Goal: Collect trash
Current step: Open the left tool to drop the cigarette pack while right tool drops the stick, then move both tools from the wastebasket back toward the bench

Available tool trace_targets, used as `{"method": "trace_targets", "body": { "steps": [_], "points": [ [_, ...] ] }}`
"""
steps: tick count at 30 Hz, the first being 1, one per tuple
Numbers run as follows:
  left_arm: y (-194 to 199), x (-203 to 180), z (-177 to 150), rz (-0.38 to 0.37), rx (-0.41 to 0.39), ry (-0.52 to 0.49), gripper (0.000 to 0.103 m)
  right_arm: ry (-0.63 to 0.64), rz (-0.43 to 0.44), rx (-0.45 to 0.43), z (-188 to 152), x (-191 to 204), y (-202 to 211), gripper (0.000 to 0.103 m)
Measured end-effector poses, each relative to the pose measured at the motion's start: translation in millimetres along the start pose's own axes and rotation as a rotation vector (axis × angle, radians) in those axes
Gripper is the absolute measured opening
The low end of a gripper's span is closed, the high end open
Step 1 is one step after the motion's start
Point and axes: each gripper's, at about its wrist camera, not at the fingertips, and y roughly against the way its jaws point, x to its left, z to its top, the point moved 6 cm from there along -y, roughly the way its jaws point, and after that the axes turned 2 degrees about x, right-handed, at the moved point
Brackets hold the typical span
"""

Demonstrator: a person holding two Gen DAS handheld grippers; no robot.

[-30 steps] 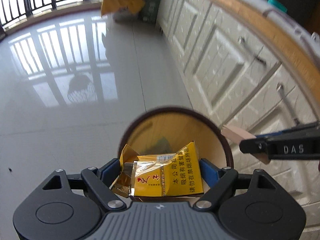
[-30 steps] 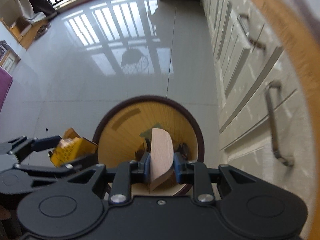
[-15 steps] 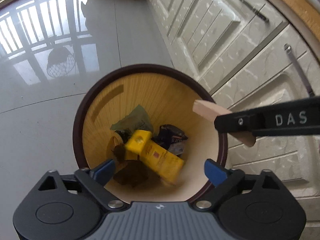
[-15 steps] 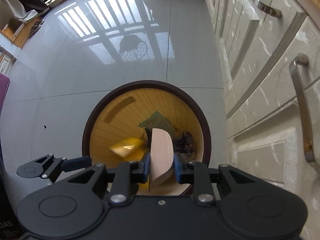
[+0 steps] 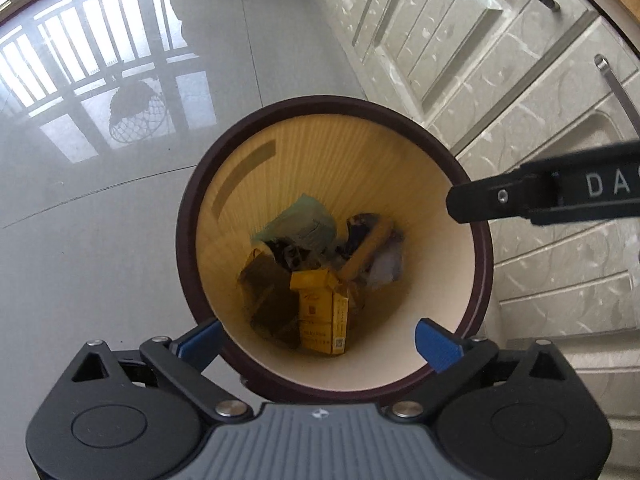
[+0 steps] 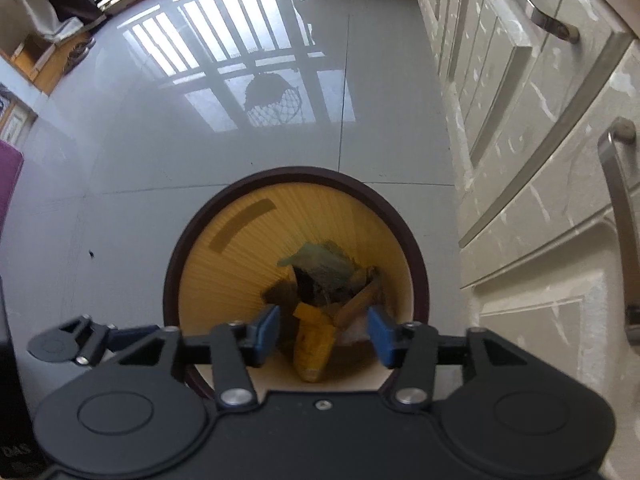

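Both the left tongs (image 5: 318, 338) and the right tongs (image 6: 323, 330) have just been opening and stand apart, empty. Below them, the yellow pack (image 5: 322, 312) and wood piece (image 5: 366, 250) lie in the bin (image 5: 188, 216).

Bin (image 5: 192, 216): near rim hidden behind the left tongs' body; in the right wrist view, near rim behind the right tongs.
Yellow carton (image 5: 320, 316): print too small to read.
Dark scraps (image 5: 288, 256) beneath the green wrapper (image 5: 300, 220): kind cannot be told.
Right tongs' finger (image 5: 540, 196): cut off at the picture's right edge.
Cabinet handle (image 6: 620, 208): cut off at the right edge.
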Motion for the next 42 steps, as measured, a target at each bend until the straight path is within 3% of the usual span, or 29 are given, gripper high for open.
{"method": "trace_targets", "body": {
  "steps": [5,20,42],
  "points": [
    [10.2,0.5,-2.5,0.016,0.006,-0.016,0.103,0.045,-0.035,0.021,-5.3,-0.7,6.4,0.075],
    [48.1,0.9,-4.7,0.037,-0.014,0.025,0.103,0.067,-0.081,-0.034,-19.8,-5.3,52.6,0.1],
    [140.6,25.1,-20.8,0.101,-0.117,0.136,0.103,0.088,-0.105,-0.08,-45.2,11.3,116.4,0.103]
  ]
}}
